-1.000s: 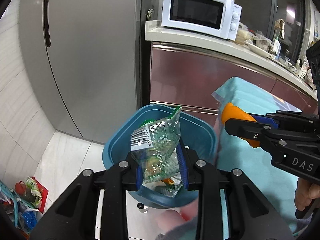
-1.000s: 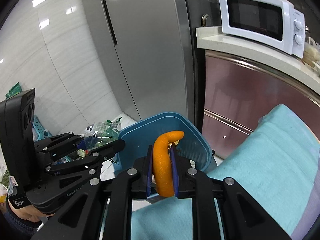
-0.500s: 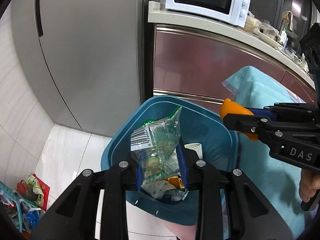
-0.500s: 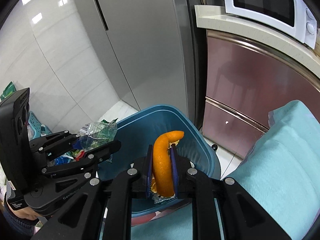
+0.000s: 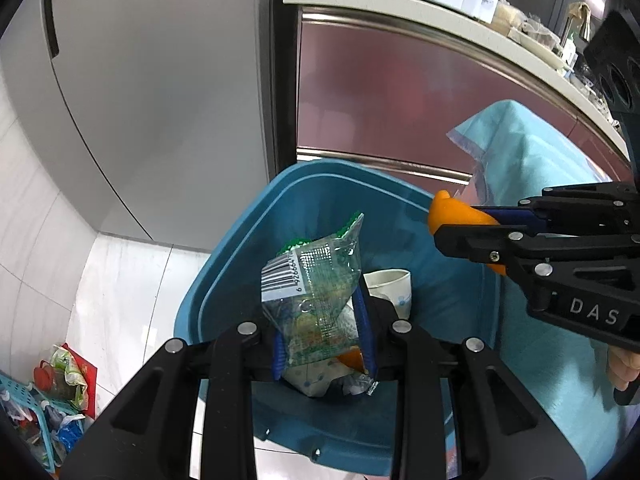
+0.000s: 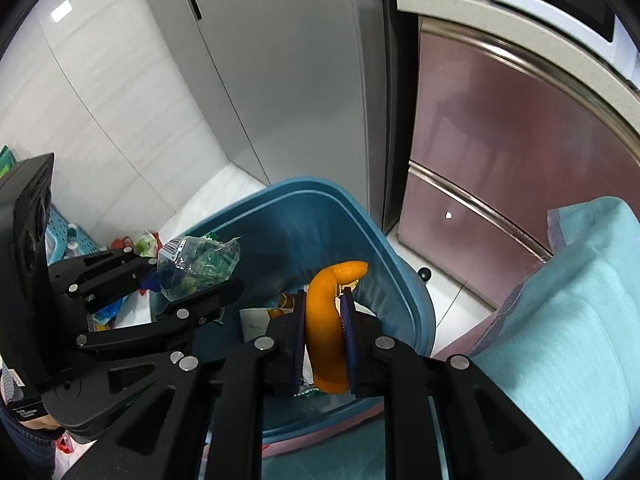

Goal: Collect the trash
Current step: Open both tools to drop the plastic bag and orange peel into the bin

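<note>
On the far left, a pale blue basket [image 5: 24, 412] of clutter sits on the white floor. The left gripper [image 5: 322, 344] has its jaws clamped on a clear green snack wrapper [image 5: 316, 284] with a barcode, held over the open blue trash bin [image 5: 240, 248]. Inside the bin lie a paper cup [image 5: 392, 284] and other scraps. Further right, the right gripper [image 6: 322, 344] pinches a curled orange peel [image 6: 328, 320] above the bin's right side, beside a teal cloth [image 6: 568, 320].

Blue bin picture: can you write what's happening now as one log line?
left gripper: shut on snack wrapper | right gripper: shut on orange peel | both over blue bin | release: not yet
</note>
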The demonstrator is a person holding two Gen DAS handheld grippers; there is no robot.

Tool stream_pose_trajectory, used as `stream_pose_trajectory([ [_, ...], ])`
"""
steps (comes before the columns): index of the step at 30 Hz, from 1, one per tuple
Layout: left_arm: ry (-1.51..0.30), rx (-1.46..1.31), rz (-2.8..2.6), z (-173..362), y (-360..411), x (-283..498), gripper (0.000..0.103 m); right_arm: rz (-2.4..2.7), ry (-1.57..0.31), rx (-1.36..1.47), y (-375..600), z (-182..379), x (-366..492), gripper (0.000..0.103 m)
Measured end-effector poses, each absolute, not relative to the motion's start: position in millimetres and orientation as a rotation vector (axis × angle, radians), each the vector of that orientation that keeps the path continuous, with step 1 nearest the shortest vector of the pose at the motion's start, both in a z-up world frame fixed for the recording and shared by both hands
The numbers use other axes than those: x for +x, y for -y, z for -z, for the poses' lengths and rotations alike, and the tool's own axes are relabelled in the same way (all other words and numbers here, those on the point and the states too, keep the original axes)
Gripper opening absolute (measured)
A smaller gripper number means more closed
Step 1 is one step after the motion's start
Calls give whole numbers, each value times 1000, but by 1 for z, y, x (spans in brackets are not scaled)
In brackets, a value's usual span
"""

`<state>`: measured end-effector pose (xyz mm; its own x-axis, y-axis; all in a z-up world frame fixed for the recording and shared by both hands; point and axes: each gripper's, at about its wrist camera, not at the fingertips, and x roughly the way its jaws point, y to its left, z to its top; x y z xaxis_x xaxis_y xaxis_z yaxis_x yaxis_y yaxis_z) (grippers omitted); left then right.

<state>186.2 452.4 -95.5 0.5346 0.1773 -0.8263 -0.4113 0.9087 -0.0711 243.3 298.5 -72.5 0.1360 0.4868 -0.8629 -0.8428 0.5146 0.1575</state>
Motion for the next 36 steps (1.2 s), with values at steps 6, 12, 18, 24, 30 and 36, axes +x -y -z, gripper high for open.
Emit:
stream_pose_trajectory([
  [6,-992,-272,-337,109,-453,198,29,-988,-1080,-478,-311,83,244,15],
  [12,-1052,-273,-331,126,-456,211,29,-977,-1113,-544,-322,94,244,15],
  [18,-1095,-274,-311,137,-454,219,36,-975,-1143,-589,-332,101,246,17],
  [24,-1098,-268,-311,135,-455,217,46,-961,-1145,-591,-334,102,248,22],
  [30,-1077,-251,-326,127,-455,213,69,-958,-1144,-580,-331,103,249,22],
  [36,-1065,-246,-336,120,-458,205,70,-959,-1137,-565,-326,99,248,22],
])
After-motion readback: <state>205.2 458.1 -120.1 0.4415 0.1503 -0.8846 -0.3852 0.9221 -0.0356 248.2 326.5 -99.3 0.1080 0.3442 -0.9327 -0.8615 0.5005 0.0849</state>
